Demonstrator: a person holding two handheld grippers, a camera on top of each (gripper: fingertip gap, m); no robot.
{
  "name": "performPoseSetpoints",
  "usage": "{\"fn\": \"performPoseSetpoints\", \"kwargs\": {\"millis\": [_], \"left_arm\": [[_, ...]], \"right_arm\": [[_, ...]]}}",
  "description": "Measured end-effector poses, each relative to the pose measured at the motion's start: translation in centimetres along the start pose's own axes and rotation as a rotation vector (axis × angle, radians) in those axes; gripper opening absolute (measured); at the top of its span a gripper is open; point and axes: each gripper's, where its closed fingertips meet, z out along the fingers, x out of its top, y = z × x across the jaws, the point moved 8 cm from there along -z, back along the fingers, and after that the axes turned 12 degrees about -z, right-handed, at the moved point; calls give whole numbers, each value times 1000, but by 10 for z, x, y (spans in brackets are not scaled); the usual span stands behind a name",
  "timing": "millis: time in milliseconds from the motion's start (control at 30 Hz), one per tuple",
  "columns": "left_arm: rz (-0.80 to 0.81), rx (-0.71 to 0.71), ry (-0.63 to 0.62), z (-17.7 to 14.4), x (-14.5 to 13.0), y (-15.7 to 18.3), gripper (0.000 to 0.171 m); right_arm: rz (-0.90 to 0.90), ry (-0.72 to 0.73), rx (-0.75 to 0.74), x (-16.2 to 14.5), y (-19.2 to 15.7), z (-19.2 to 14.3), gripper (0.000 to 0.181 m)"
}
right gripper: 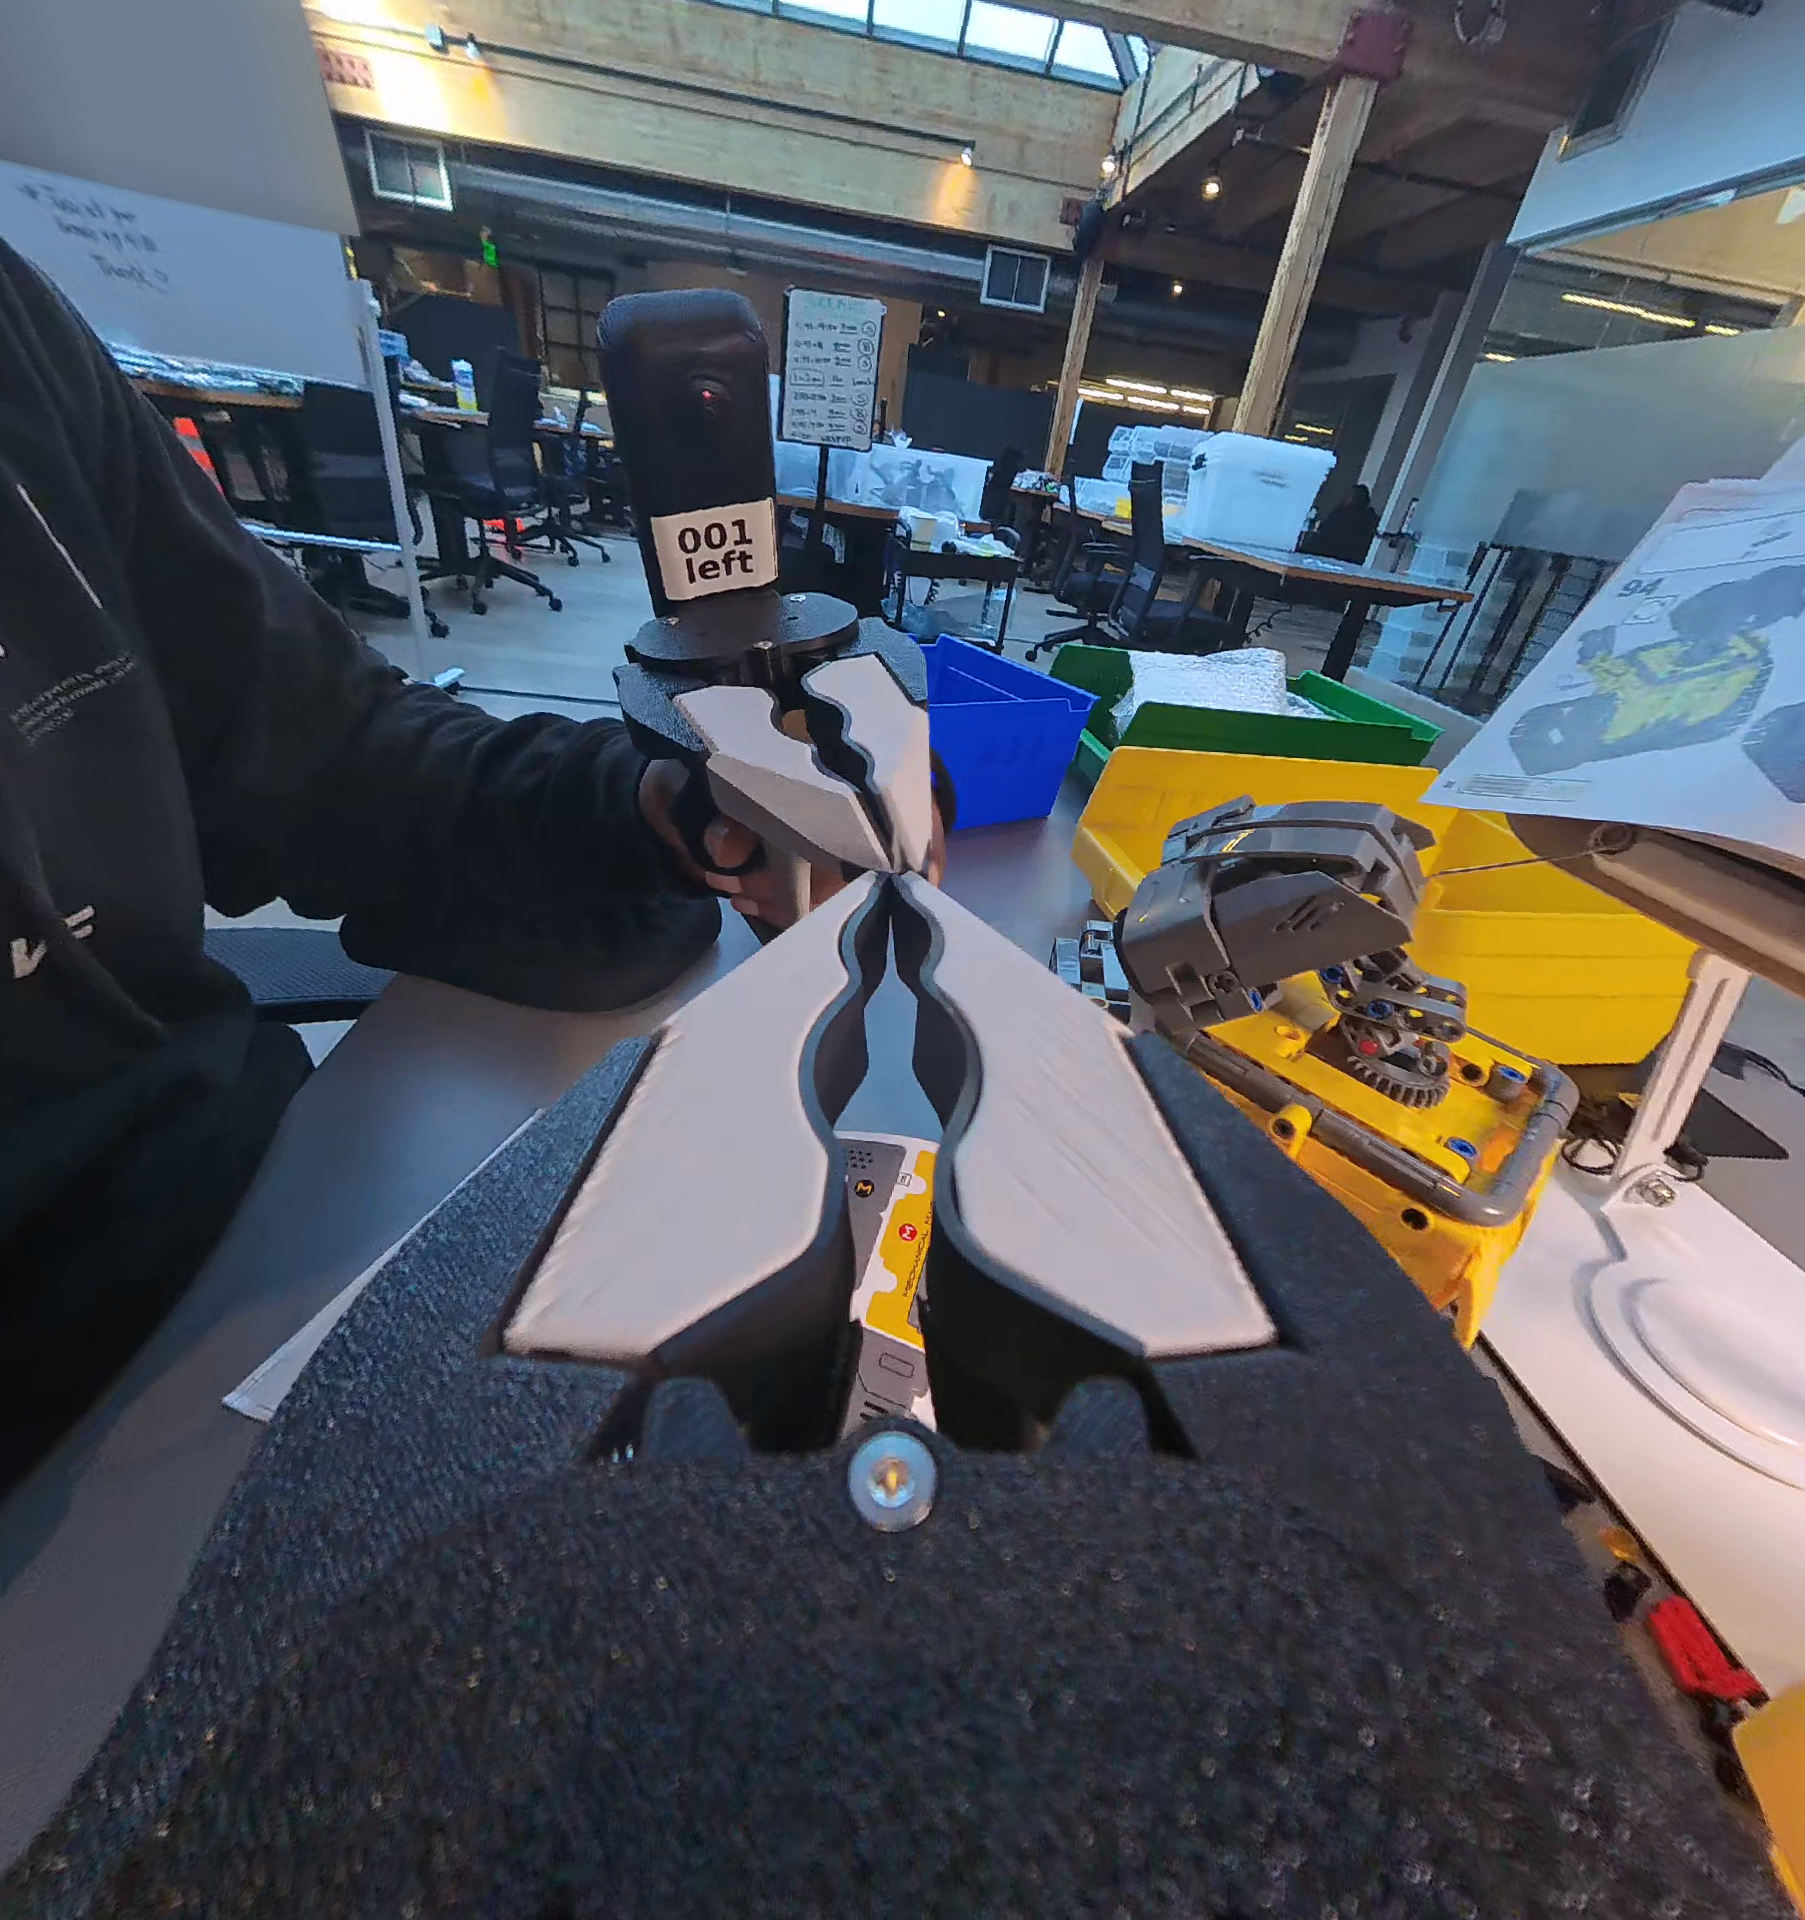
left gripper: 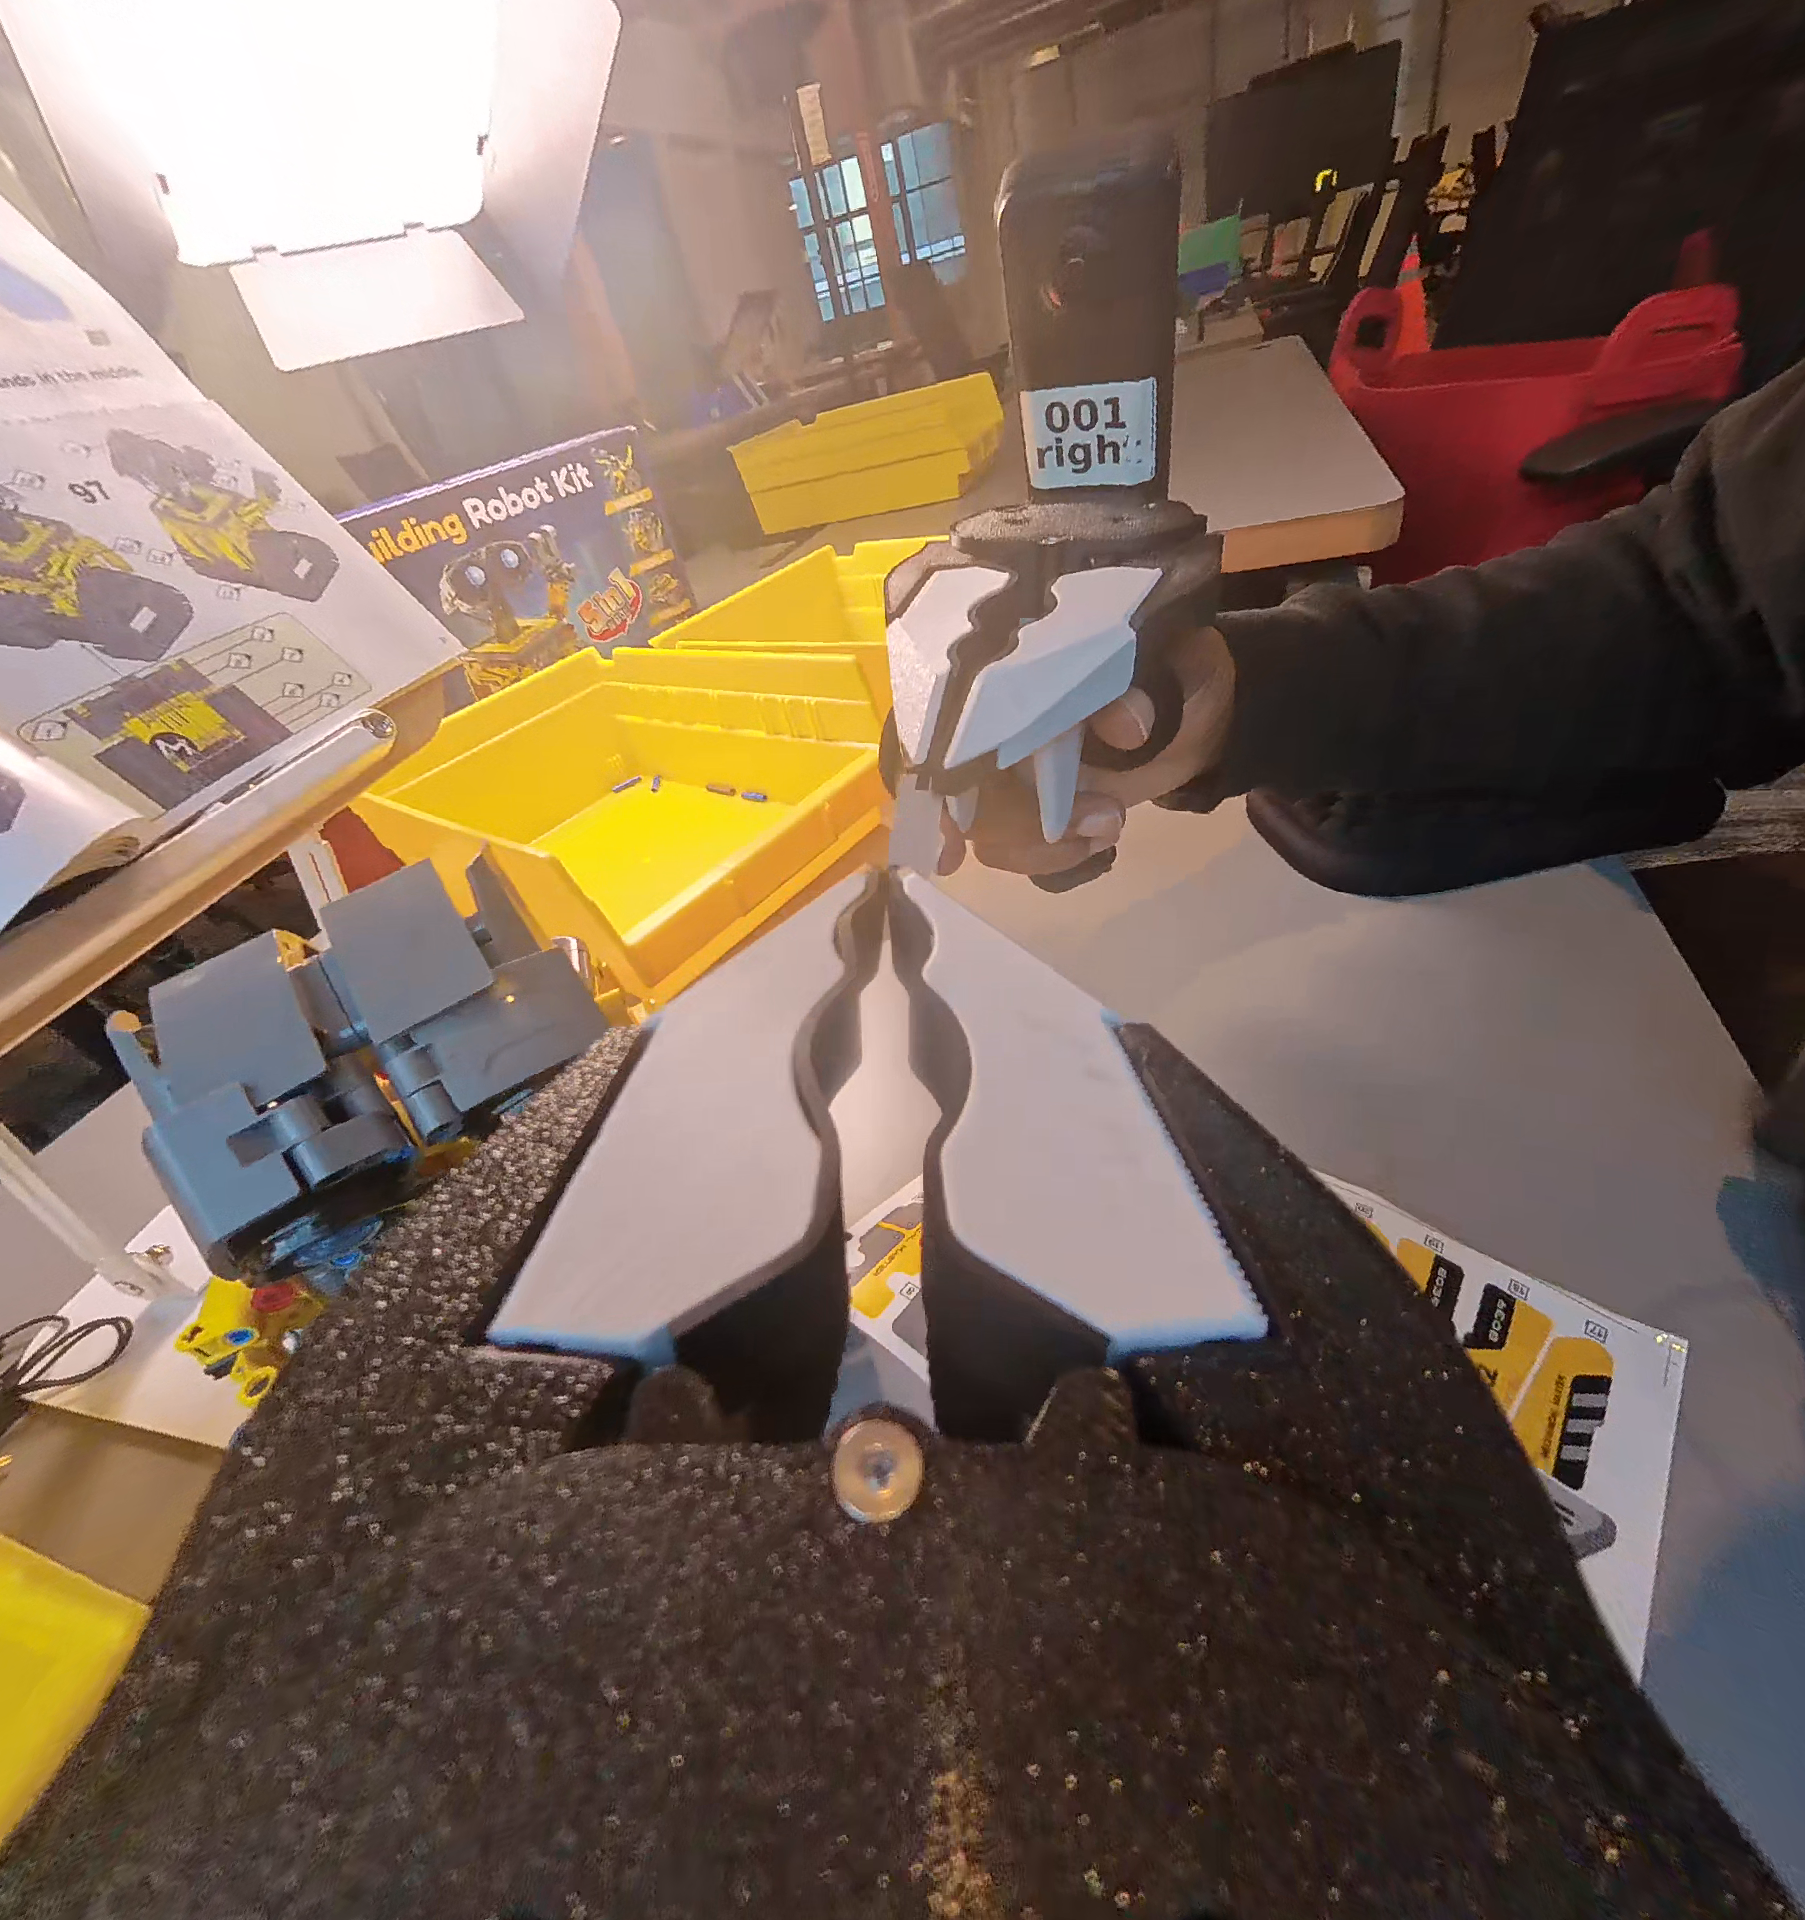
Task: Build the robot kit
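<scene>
My left gripper (left gripper: 890, 873) and my right gripper (right gripper: 891, 878) are both shut and face each other tip to tip above the grey table (left gripper: 1345, 1039). In the left wrist view the right gripper (left gripper: 919, 774) pinches a small flat pale grey piece (left gripper: 919, 821) that hangs from its tips. The lower end of this piece reaches my left fingertips; I cannot tell whether they pinch it. In the right wrist view the left gripper (right gripper: 906, 860) meets my own tips and the piece is hidden. A sticker sheet (left gripper: 1500, 1351) lies on the table below.
A grey and yellow brick model (right gripper: 1293, 935) stands beside open yellow bins (left gripper: 669, 862). Blue (right gripper: 1002, 727) and green (right gripper: 1272, 727) bins sit farther back. An instruction booklet (left gripper: 150, 520) rests on a stand, with a kit box (left gripper: 534, 561) behind it and a bright lamp (left gripper: 326, 125) overhead. Both grippers' tips are close together, under 4 cm apart.
</scene>
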Motion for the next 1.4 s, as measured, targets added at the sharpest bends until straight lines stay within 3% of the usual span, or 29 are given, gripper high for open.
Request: {"fn": "performPoseSetpoints", "kwargs": {"millis": [567, 800, 1100, 1400], "left_arm": [[-25, -25, 5, 2, -12, -2, 0], [-228, -126, 76, 5, -17, -6, 0], [-405, -203, 115, 10, -27, -12, 0], [-648, -300, 289, 6, -25, -24, 0]], "right_arm": [[36, -16, 10, -10, 1, 0, 0], [93, 20, 13, -13, 4, -3, 2], [251, 135, 73, -11, 8, -6, 19], [295, 179, 43, -17, 7, 0, 18]]}}
